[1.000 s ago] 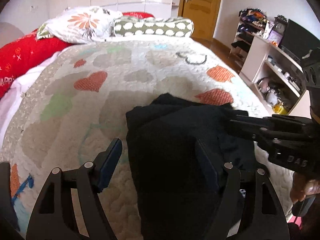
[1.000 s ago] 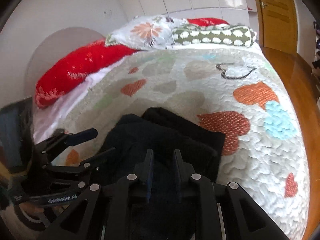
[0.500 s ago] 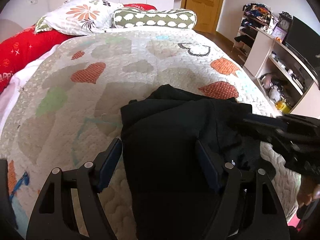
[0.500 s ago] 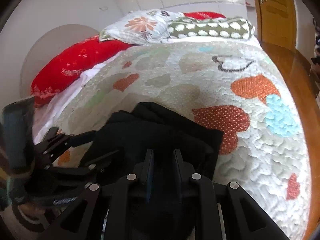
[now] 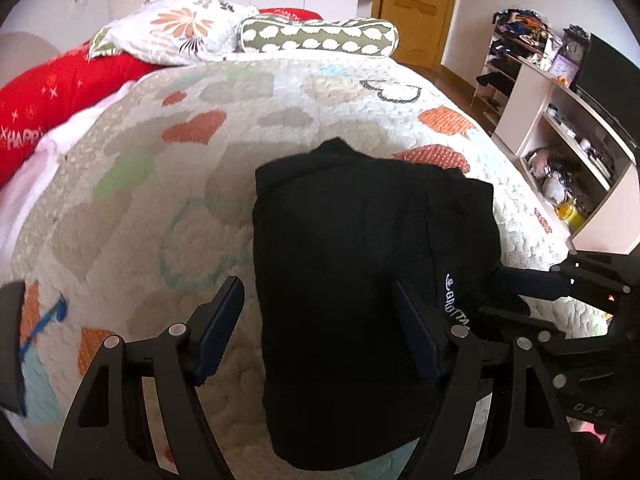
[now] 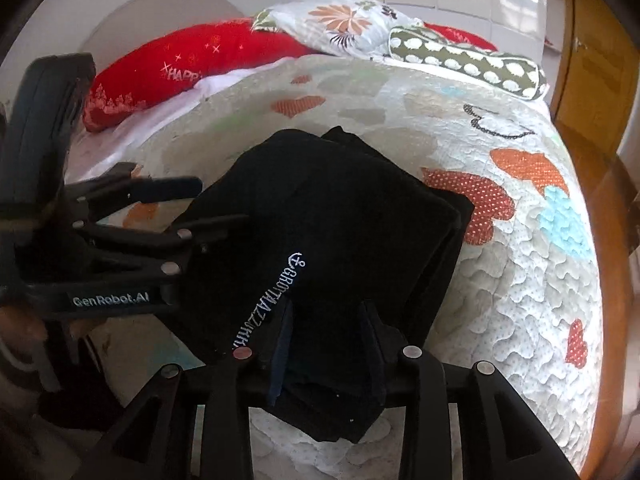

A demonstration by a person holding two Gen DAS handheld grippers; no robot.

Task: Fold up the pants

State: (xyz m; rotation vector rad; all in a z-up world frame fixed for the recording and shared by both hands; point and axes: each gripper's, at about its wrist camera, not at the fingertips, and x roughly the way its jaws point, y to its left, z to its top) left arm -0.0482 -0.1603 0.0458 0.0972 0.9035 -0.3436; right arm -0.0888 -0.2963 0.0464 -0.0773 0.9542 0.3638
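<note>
Bedroom; quilted heart-print bedspread (image 5: pixel 208 184), pillows at far end. Item: black pants (image 5: pixel 360 248), folded into a compact stack at the near edge, white lettering on its right side. Left gripper (image 5: pixel 316 320): fingers wide apart, straddling the stack's left edge, clamped on nothing. Right gripper (image 6: pixel 326 340): fingers partly apart, cloth between them; grip cannot be told. Step: final fold apparently laid. Next: smooth or square the stack, withdraw both tools.
</note>
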